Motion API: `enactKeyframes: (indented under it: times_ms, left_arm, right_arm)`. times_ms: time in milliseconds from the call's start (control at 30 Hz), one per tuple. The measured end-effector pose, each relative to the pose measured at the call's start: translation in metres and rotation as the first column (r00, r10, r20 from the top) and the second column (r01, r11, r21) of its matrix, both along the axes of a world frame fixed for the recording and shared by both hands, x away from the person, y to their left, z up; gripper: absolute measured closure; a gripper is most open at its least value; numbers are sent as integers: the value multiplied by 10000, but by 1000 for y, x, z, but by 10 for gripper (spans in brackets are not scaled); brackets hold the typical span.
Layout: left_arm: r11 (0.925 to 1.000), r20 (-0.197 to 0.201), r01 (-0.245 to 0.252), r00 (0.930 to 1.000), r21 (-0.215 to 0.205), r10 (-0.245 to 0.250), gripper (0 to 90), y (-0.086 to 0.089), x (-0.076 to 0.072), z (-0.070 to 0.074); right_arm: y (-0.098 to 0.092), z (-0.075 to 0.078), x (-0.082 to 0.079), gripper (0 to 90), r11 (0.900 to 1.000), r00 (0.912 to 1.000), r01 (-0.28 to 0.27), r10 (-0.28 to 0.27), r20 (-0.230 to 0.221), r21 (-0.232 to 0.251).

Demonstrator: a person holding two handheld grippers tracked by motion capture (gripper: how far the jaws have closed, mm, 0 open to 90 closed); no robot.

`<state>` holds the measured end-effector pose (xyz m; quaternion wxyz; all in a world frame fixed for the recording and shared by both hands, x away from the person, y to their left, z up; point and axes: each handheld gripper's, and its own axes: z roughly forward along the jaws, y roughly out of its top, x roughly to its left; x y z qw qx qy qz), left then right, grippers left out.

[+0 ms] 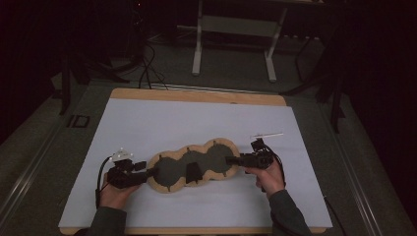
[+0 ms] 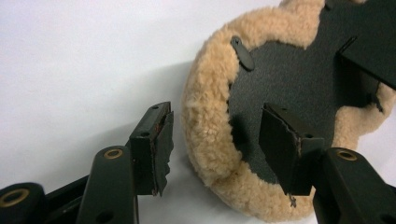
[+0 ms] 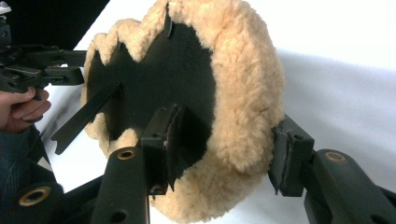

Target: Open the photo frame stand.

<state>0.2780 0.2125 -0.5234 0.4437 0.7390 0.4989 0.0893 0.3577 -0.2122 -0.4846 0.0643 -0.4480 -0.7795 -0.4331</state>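
Forearms coming in at the bottom of the high view; one pad, three-lobed, lying mid-sheet between two grippers. Left gripper reaching its left lobe, right gripper at the right lobe. Left gripper view: jaws gaping, straddling the fleece rim, not pressing. Right gripper view: jaws gaping around the rim, not clamping. Likely light, soft, floppy; taking the fleece edge looks best. One strap showing.

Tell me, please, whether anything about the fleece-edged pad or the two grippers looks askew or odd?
Nothing looks damaged. The fleece-edged pad lies dark side up, slantwise on the white table cover, and a loose black strap sticks out from its middle. Both the left gripper and the right gripper straddle its fluffy ends with open jaws.
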Motion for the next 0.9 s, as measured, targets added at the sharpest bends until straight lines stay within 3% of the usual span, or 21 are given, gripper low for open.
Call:
enactKeyframes:
  times_ms: [100, 600, 900]
  left_arm:
    - [9993, -336, 321, 9989, -193, -328, 461, 1, 2, -4]
    - [9962, -670, 855, 9940, -152, -863, 390, -5, 0, -8]
    - [9940, -705, 1031, 9919, -368, -1055, 363, -10, 2, -9]
  right_arm:
    - [0, 1, -1, 499, 9998, 9999, -83, 84, 91, -152]
    - [1, 3, -3, 499, 9989, 9993, -245, 256, 285, -389]
    - [2, 6, -6, 494, 9964, 9949, -487, 545, 848, -691]
